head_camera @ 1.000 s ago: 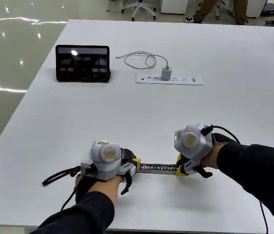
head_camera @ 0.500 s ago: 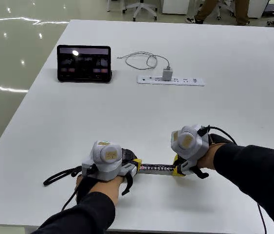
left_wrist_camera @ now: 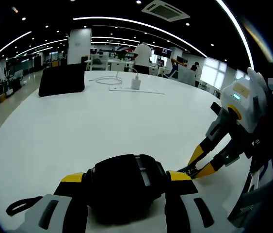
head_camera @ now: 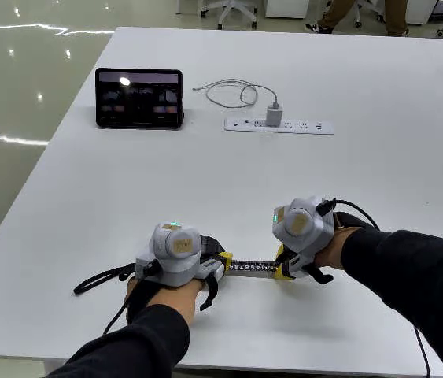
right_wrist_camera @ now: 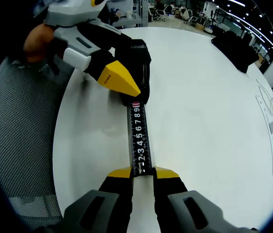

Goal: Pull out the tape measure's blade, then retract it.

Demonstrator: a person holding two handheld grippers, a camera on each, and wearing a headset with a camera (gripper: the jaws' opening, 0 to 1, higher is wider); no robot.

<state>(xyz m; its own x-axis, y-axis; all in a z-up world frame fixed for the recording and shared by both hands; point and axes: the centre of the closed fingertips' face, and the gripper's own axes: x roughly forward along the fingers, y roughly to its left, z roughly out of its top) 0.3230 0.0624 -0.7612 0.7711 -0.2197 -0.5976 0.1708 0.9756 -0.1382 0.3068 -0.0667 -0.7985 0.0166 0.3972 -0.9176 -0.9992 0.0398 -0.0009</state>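
A white worktop [head_camera: 205, 181] seen from above, with a person's two dark-sleeved arms reaching in from the near edge. Each hand holds a hand-held gripper, and a tape measure is stretched between them, close to the near edge and about midway along it.

The left hand-held gripper [head_camera: 219, 266] is clamped on the tape measure's black case [head_camera: 209, 250]. In the left gripper view, its yellow-tipped jaws press on either side of the case. The right hand-held gripper [head_camera: 282, 272] is clamped on the free end of the blade [head_camera: 252, 268]. In the right gripper view, its jaws pinch the tip, and the blade runs straight ahead, low over the worktop, to the case mouth. Only low, single-digit numerals show on the exposed strip.

Progress, as a judgement: the blade is out by a short stretch, so the pulling step is at least begun. One moment cannot tell whether the blade is going out or coming back. It is not yet fully retracted, since part of it lies outside the case.

The only thing here that holds another is the case, which presumably has the rest of the blade coiled inside.

Well apart from the work, a dark tablet [head_camera: 139, 97] stands propped near the far left edge. A white power strip [head_camera: 280, 125] lies towards the far edge, with a charger [head_camera: 274, 115] plugged in and a looped cable [head_camera: 229, 90].
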